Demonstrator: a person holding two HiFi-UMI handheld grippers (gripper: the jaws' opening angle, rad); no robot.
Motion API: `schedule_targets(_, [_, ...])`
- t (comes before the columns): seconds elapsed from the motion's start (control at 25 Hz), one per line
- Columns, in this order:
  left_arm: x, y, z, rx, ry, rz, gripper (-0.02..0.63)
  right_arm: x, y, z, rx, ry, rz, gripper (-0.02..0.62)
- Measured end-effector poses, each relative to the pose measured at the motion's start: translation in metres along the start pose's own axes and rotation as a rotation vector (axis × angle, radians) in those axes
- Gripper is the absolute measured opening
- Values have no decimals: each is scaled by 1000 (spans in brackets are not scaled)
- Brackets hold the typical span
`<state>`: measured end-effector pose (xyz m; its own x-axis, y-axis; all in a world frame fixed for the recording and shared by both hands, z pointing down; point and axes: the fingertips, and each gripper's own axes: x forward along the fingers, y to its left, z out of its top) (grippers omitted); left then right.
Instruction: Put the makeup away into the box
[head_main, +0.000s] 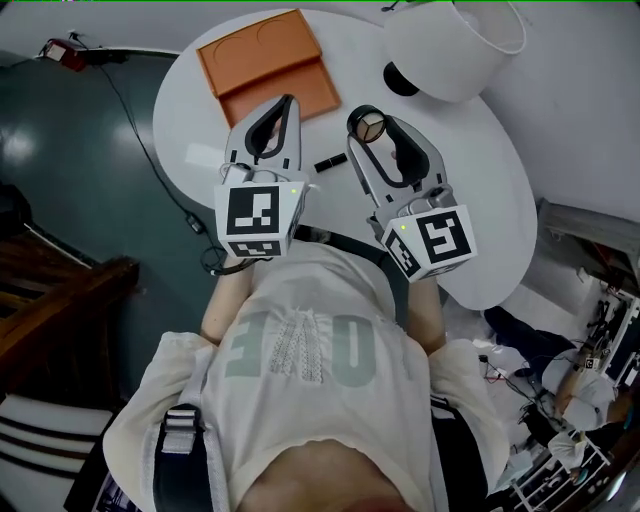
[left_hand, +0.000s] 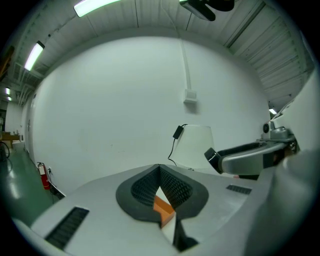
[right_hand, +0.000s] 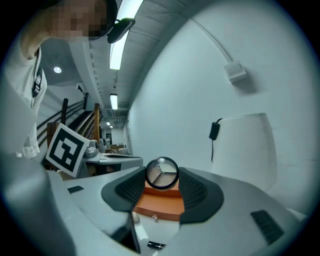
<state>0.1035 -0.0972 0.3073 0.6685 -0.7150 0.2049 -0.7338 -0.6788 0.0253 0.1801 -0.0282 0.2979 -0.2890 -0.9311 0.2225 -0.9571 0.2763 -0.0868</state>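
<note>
A round makeup compact (head_main: 369, 124) with a clear lid is held above the white table (head_main: 470, 200); my right gripper (head_main: 366, 122) is shut on it. In the right gripper view the compact (right_hand: 161, 173) sits between the dark pads, with the orange box (right_hand: 160, 202) behind and below it. The orange box (head_main: 265, 60) lies open at the table's far side. A small black makeup tube (head_main: 330, 161) lies on the table between the two grippers. My left gripper (head_main: 289, 103) hovers near the box's front edge, its jaws shut and empty, tips touching (left_hand: 160, 170).
A white lamp (head_main: 455, 40) with a large shade stands at the table's far right, its cord running up the wall. A red object (head_main: 62, 52) and a black cable lie on the dark floor at left. The person's torso fills the near part of the head view.
</note>
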Motion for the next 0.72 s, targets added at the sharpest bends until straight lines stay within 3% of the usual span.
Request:
schedule_targets(0.24, [-23, 60, -28, -37, 35, 160, 8, 104, 31, -26, -32, 164, 184, 216])
schedule_targets(0.4, [-36, 87, -46, 26, 71, 200, 8, 169, 51, -60, -79, 307, 250, 216])
schedule_targets(0.72, [-53, 136, -83, -77, 110, 319, 8, 249, 87, -163, -212, 713, 391, 216])
